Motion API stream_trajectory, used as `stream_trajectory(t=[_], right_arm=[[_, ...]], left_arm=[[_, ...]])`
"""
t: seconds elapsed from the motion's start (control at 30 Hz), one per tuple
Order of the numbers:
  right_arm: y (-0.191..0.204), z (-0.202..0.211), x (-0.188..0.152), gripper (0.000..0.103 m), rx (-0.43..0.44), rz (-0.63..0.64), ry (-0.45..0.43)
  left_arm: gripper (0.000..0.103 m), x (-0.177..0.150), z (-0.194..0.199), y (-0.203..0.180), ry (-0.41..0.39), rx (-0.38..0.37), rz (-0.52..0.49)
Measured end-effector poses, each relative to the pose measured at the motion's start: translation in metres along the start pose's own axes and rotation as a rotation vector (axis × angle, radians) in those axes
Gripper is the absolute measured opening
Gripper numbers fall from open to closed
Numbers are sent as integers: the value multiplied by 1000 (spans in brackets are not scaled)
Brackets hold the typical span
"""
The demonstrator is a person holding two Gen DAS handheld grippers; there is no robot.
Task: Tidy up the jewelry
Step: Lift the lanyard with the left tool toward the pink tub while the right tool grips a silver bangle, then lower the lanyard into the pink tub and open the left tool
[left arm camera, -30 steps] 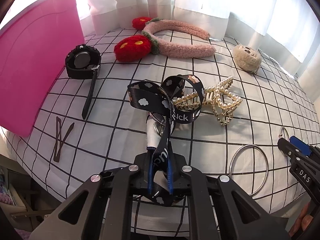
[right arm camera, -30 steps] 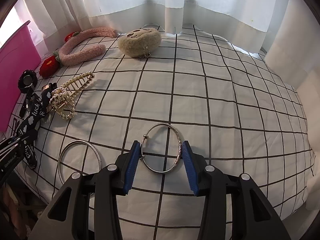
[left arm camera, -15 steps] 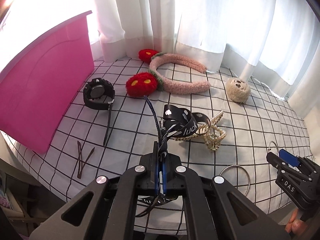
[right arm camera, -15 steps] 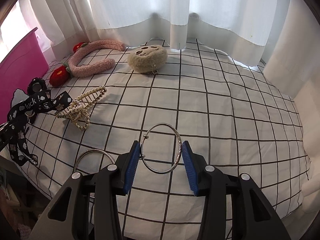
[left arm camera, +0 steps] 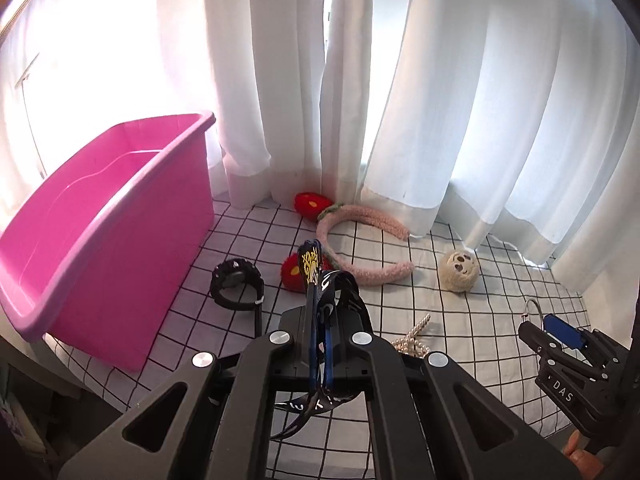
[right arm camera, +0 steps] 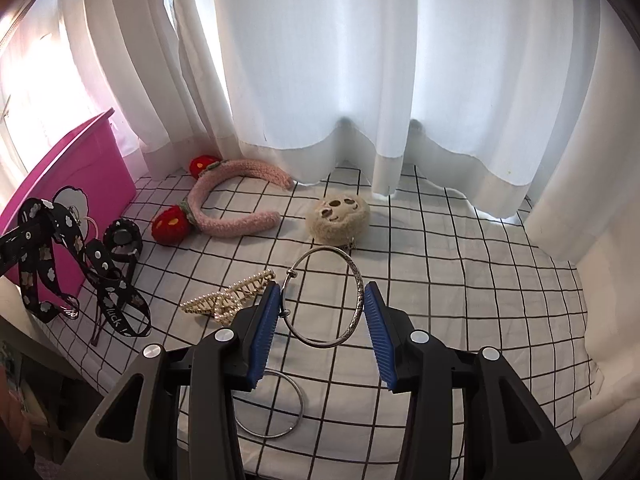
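- Left wrist view: the left gripper (left arm camera: 319,354) is clenched on a black fabric lanyard printed with white clouds and lettering (left arm camera: 338,294); the strap is pinched between the blue pads, loops up ahead of them and trails out below the gripper body.
- At 9 o'clock in that view stands a bright pink plastic storage bin (left arm camera: 100,232); no contents show in the part of its inside that is visible.
- Just beside the bin's near corner, at about 10 o'clock from the gripper, a chunky black wristwatch (left arm camera: 237,285) lies on the white tablecloth with a black grid (left arm camera: 460,312).
- At 12 o'clock lies a fuzzy pink headband with red plush flowers (left arm camera: 362,242), and at 2 o'clock a round beige plush charm with a face (left arm camera: 459,271).
- A pearl-studded gold hair claw (left arm camera: 412,340) peeks out at 1 o'clock, partly hidden by the gripper.
- At 3 o'clock the right gripper (left arm camera: 538,322) comes into this view.
- Right wrist view: the right gripper (right arm camera: 322,312) is grasping a thin silver bangle with a small clasp (right arm camera: 326,296), held between the blue pads and lifted clear of the cloth.
- A second plain silver ring bangle (right arm camera: 276,408) lies flat on the cloth at 6 o'clock, partly hidden beneath the gripper's left finger.
- White curtains (right arm camera: 360,60) hang behind the table.
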State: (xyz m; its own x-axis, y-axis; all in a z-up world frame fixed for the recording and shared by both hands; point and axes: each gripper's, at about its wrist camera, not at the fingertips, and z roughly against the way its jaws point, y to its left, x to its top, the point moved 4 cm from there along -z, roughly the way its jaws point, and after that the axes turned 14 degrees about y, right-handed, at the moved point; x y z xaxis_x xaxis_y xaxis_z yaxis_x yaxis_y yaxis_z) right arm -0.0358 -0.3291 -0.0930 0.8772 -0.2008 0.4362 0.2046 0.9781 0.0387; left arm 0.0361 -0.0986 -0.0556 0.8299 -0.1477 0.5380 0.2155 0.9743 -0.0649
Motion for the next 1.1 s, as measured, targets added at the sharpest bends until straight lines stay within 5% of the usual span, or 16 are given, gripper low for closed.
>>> stream_trajectory(t=[0.5,0.97,1.1], right_arm=[[156,74,99,42,111,184,-178],[338,93,170,42,245,339,-258],[373,79,180,42,258,371,-231]], left_arm=[[3,82,82,106,-127,69,59],[3,151,129,251,-228,157,127],[3,159,116,280,-194,169,142]])
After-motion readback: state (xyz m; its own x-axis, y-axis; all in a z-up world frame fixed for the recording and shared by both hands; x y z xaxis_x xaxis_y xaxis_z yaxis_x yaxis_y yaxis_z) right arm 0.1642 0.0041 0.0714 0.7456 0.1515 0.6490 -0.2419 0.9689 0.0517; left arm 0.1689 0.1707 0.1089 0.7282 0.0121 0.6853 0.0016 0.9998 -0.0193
